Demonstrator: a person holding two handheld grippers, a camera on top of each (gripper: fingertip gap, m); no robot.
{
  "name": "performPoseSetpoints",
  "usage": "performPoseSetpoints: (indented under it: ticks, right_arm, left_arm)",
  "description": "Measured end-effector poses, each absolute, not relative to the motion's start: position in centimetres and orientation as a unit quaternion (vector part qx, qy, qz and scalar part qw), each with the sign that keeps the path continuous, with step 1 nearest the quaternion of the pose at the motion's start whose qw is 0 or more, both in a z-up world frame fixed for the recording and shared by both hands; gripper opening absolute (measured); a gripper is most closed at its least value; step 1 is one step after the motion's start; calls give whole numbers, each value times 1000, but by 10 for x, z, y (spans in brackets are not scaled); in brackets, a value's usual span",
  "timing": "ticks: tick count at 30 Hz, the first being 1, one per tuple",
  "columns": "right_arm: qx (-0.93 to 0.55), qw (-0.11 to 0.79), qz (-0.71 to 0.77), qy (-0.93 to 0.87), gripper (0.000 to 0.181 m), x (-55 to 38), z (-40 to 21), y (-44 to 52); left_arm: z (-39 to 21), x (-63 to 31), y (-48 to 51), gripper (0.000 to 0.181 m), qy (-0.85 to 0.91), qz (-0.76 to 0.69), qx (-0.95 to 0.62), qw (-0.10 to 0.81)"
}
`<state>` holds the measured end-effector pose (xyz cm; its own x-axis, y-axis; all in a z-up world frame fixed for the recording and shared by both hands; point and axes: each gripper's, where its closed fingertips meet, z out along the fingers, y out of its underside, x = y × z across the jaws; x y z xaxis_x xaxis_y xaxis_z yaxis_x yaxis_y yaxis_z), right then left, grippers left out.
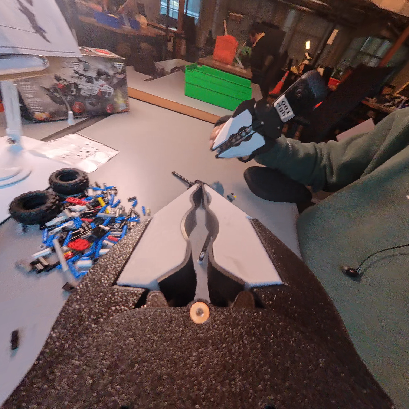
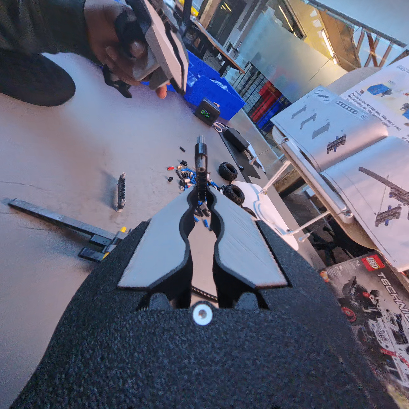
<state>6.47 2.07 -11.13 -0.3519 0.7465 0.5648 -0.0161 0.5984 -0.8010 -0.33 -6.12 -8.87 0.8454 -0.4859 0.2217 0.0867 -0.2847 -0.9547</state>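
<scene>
Well, starting at the left, two tyres (image 1: 68, 182) and a pile of small parts (image 1: 88, 225) lie on the desk (image 1: 155, 137), near my left claw (image 1: 200, 186). That claw is closed, and it seems to pinch a thin ridged rod (image 1: 182, 177) by one end only. The rod's long axis runs from the tips out to the far left. With so little of it gripped, it could swivel or slip down into the pile. Further right, my right claw (image 1: 215, 150) is raised off the desk and clamped on a black beam (image 2: 201, 177) with holes. The beam's long axis follows the fingers and points straight ahead, far past the tips. That overhang gives leverage, so any knock could twist it loose.
</scene>
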Motion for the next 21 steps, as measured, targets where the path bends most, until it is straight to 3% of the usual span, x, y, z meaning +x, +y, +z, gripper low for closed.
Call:
performPoseSetpoints:
  ticks: [6,14,21]
  right_arm:
    - [-205,539,357,-735,6,51,-109,-2]
    - [-146,586,316,-732,6,56,-112,-17]
    - [-106,607,289,-732,6,57,-111,-31]
  left_arm:
    - [-122,3,-38,0,153,-195,-800,546]
    - [-120,56,-34,23,137,-339,-757,541]
    - [-111,70,-32,10,141,-363,-744,543]
